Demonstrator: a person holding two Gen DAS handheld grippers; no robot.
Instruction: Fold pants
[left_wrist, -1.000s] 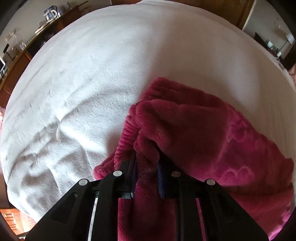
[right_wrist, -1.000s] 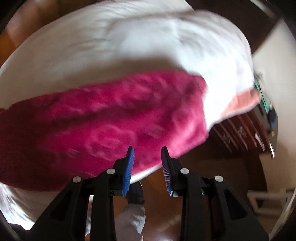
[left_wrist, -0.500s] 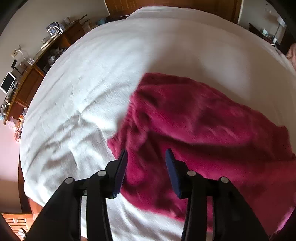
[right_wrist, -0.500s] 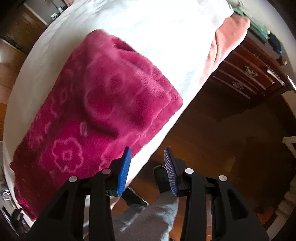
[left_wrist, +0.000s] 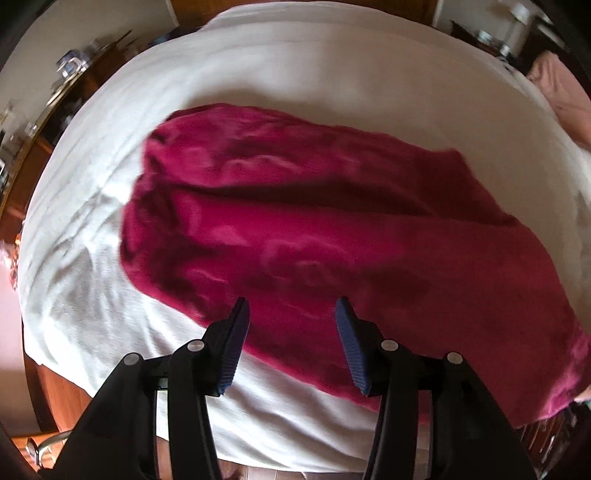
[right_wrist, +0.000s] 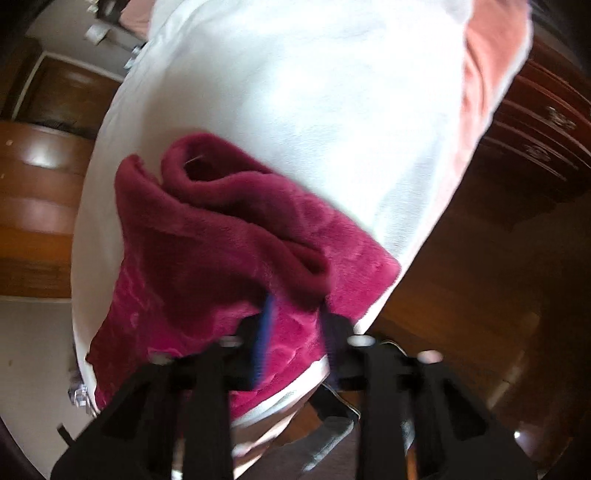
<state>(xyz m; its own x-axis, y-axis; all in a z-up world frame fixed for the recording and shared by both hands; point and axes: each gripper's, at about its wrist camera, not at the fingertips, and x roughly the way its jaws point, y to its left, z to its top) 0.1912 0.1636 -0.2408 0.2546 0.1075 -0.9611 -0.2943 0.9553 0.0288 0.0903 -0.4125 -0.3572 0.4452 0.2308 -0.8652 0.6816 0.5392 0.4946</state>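
Since the earlier frames the left gripper (left_wrist: 291, 314) has let go of the pants (left_wrist: 314, 236) and lifted; its jaws have just been opening and nothing is between them, with the magenta fleece lying just beyond its tips. The right gripper (right_wrist: 295, 314) has come down and its jaws have just been closing on the near edge of the pants. Beyond the pants lies the white bed (right_wrist: 314, 92). The thick pile is slippery; a shallow bite could slide off when pulled.
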